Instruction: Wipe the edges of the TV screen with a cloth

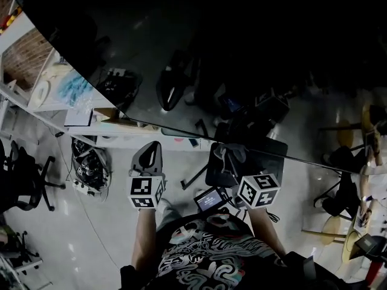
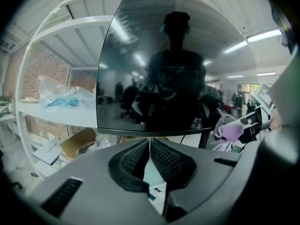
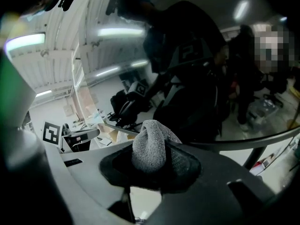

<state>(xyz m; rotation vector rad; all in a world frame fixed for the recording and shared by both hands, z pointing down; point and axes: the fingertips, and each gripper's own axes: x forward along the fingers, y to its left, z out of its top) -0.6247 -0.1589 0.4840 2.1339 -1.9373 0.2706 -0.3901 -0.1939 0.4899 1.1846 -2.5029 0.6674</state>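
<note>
The TV screen [image 1: 242,41] is a large dark glossy panel filling the top of the head view, and its lower edge runs down to the right. Just below that edge my right gripper [image 1: 228,154] is shut on a bunched grey cloth [image 1: 231,157]. In the right gripper view the cloth [image 3: 148,142] sticks up out of the right gripper [image 3: 151,154], close in front of the screen [image 3: 187,78]. My left gripper [image 1: 150,154] hovers to the left under the edge, shut and holding nothing. In the left gripper view the left gripper [image 2: 150,142] has its pads meeting below the screen [image 2: 164,69].
A white shelf [image 1: 36,104] behind the TV holds a plastic bag [image 2: 63,97] and cardboard boxes [image 2: 77,142]. The dark TV stand post [image 2: 204,137] drops below the screen. An office chair [image 1: 24,174] and a cable bundle [image 1: 91,168] are at the left on the floor.
</note>
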